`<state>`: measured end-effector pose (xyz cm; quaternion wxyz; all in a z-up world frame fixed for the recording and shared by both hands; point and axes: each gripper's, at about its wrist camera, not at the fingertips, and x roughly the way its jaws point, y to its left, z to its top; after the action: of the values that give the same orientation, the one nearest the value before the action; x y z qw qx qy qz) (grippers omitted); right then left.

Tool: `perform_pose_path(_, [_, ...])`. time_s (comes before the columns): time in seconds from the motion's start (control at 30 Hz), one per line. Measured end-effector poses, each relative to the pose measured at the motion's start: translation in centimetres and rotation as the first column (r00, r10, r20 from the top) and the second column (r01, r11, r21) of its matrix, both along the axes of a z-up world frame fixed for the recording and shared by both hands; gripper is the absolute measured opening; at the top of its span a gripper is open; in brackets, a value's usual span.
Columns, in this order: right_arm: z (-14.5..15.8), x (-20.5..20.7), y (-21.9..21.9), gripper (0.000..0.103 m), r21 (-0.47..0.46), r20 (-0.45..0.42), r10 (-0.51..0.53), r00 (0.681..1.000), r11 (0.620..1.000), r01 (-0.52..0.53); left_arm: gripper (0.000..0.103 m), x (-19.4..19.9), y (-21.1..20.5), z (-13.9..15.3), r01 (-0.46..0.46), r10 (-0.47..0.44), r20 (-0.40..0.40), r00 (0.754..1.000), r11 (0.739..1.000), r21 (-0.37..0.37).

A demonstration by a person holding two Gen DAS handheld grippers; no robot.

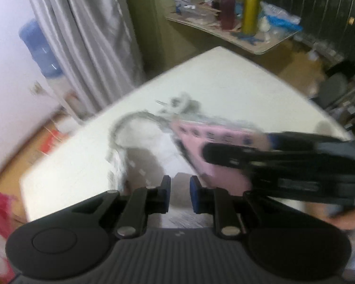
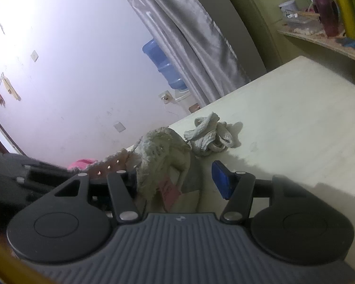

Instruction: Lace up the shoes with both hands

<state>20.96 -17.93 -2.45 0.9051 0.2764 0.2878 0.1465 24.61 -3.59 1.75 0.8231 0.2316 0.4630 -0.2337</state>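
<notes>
Pink shoe (image 1: pixel 224 139) lies unclamped between the parted jaws of the right gripper (image 2: pixel 175 179), and the left gripper (image 1: pixel 179 194) is apart and empty too, so the shoe may slip and the bunched lace (image 2: pixel 210 137) at mid-frame may snag.

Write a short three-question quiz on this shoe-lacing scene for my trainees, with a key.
1. True or false: the loose lace bundle lies on the white table.
2. What colour is the shoe's eyelet strip? A pink, B green, C black.
3. Fill in: the visible pad of the right tool is coloured ____.
Key: 1 true; 2 A; 3 blue.
</notes>
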Motion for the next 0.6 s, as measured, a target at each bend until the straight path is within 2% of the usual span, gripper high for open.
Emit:
perform_pose_path(0.13, [-0.1, -0.1, 0.0, 0.058, -0.01, 0.007, 0.001, 1.0, 1.0, -0.001, 0.014, 0.4, -0.2, -0.3, -0.003, 0.003, 0.014, 1.0, 1.0, 0.003])
perform_pose_path(0.23, [0.0, 0.0, 0.1, 0.058, -0.02, 0.006, 0.006, 1.0, 1.0, -0.005, 0.015, -0.2, 0.3, 0.1, 0.008, -0.008, -0.018, 1.0, 1.0, -0.012])
perform_pose_path(0.3, [0.1, 0.0, 0.1, 0.058, -0.025, 0.006, 0.009, 1.0, 1.0, -0.009, 0.018, -0.6, 1.3, 0.9, -0.001, -0.002, -0.055, 0.998, 0.999, -0.054])
perform_pose_path(0.37, [0.2, 0.0, 0.2, 0.058, -0.031, 0.007, 0.011, 1.0, 0.999, -0.011, 0.024, -1.5, 2.5, 2.0, -0.014, 0.003, -0.077, 0.997, 0.991, -0.132])
perform_pose_path(0.4, [0.3, 0.0, 0.2, 0.058, -0.033, 0.007, 0.013, 1.0, 0.999, -0.013, 0.029, -2.5, 3.2, 2.7, -0.018, 0.008, -0.058, 0.998, 0.987, -0.162])
perform_pose_path(0.47, [0.4, 0.1, 0.0, 0.058, -0.033, 0.002, 0.028, 1.0, 0.999, -0.028, 0.037, -4.5, 4.3, 3.9, -0.004, 0.01, 0.033, 0.999, 0.986, -0.169])
perform_pose_path(0.53, [0.5, 0.3, -0.4, 0.058, -0.022, -0.013, 0.042, 0.999, 0.999, -0.042, 0.038, -6.5, 5.5, 4.7, 0.001, 0.02, 0.113, 0.993, 0.982, -0.187])
perform_pose_path(0.6, [1.0, -0.2, -1.3, 0.058, 0.013, -0.004, 0.03, 1.0, 0.999, -0.03, 0.038, -7.6, 6.9, 5.1, -0.016, 0.05, 0.126, 0.991, 0.965, -0.261])
